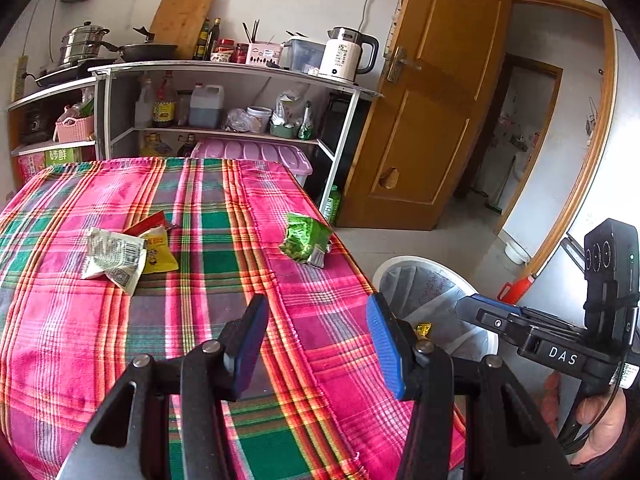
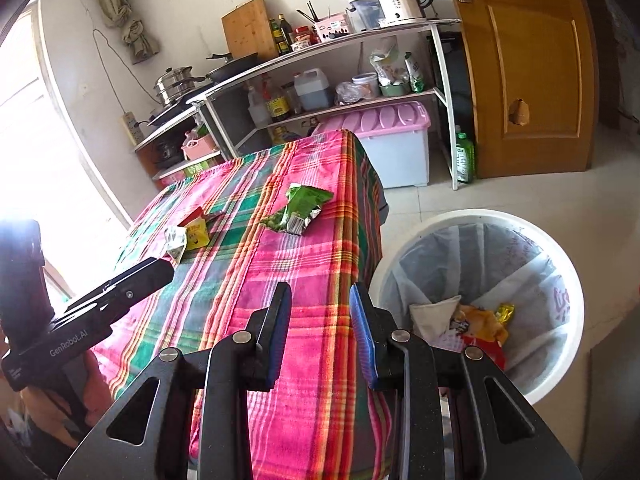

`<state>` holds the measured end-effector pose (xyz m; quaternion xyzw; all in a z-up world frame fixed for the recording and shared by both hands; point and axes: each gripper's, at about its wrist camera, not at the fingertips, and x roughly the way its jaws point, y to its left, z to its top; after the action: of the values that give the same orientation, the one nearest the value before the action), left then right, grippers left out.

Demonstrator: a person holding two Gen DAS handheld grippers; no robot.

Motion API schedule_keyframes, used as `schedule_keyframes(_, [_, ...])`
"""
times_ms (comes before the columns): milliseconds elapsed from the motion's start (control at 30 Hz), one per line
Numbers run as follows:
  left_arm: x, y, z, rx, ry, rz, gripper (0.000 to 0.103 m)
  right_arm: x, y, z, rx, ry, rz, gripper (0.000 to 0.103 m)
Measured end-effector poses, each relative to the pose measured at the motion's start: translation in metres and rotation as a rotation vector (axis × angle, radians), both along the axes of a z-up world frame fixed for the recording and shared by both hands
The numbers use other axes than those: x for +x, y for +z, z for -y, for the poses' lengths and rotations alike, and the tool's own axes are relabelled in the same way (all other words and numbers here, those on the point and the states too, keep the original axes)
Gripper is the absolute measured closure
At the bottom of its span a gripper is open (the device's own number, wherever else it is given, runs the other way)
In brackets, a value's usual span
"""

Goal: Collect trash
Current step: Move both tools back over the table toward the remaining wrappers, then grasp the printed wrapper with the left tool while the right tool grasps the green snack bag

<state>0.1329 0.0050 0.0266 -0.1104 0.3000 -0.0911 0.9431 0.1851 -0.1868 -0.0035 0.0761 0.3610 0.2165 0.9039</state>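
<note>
- The left gripper point(image 1: 318, 344) hovered above the plaid-covered surface point(image 1: 120, 340), its fingers point(image 1: 386, 344) spread apart and holding nothing.
- The right gripper point(image 2: 320, 332) hung over the surface's edge beside the white bin point(image 2: 560, 264), fingers parted and empty.
- A green wrapper point(image 1: 306, 240) lay near the surface's right edge; a white wrapper point(image 1: 112, 258) overlapped a yellow-red packet point(image 1: 158, 250) farther left.
- Inside the lined bin sat what looked like several crumpled wrappers point(image 2: 480, 328).
</note>
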Motion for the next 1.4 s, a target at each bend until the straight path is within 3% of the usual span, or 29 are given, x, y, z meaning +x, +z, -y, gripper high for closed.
schedule_keyframes(333, [-0.001,-0.005,-0.039,0.007,0.082,-0.003,0.05,0.019,-0.003,-0.03,-0.023,0.035,-0.027,0.07])
schedule_keyframes(467, [0.002,-0.008,-0.058,0.013,0.125,-0.008,0.05,0.03,-0.004,-0.045,-0.025,0.057,-0.03,0.058])
schedule_keyframes(833, [0.021,-0.016,-0.113,0.046,0.244,-0.035,0.045,0.072,-0.015,-0.08,-0.041,0.074,-0.079,0.057])
schedule_keyframes(1400, [0.078,-0.05,-0.162,0.039,0.326,-0.176,0.036,0.137,-0.036,-0.107,-0.065,0.036,-0.16,0.057])
